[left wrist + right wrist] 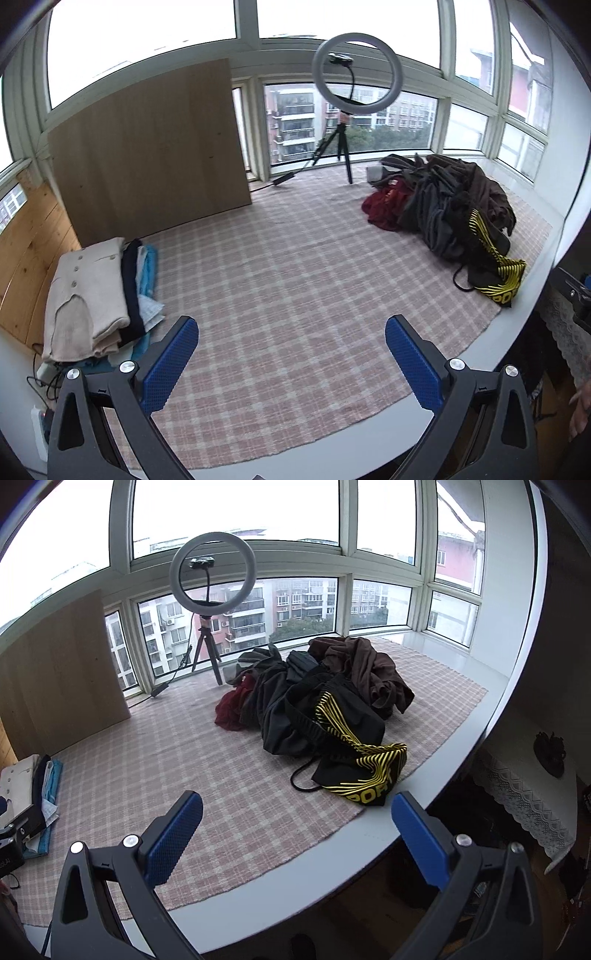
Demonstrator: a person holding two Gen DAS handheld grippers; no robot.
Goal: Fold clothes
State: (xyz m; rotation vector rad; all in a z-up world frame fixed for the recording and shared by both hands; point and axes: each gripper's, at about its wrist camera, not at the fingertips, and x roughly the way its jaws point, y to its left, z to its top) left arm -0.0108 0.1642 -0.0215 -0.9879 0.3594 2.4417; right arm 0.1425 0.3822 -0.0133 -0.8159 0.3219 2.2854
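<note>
A pile of unfolded dark clothes [447, 206] lies at the right of the checked cloth [280, 280]; it also shows in the right wrist view [325, 698]. Black shorts with yellow stripes [354, 768] lie at its near edge, also seen in the left wrist view [498, 273]. A stack of folded clothes [99, 295], topped by a beige knit, sits at the left, and shows in the right wrist view [29, 786]. My left gripper [291, 339] is open and empty above the cloth's near part. My right gripper [297, 816] is open and empty, short of the striped shorts.
A ring light on a tripod [354, 81] stands at the back by the windows. A wooden board [151, 155] leans at the back left. The white sill edge [369, 849] curves along the front. A lace-covered table [532, 801] is at the right.
</note>
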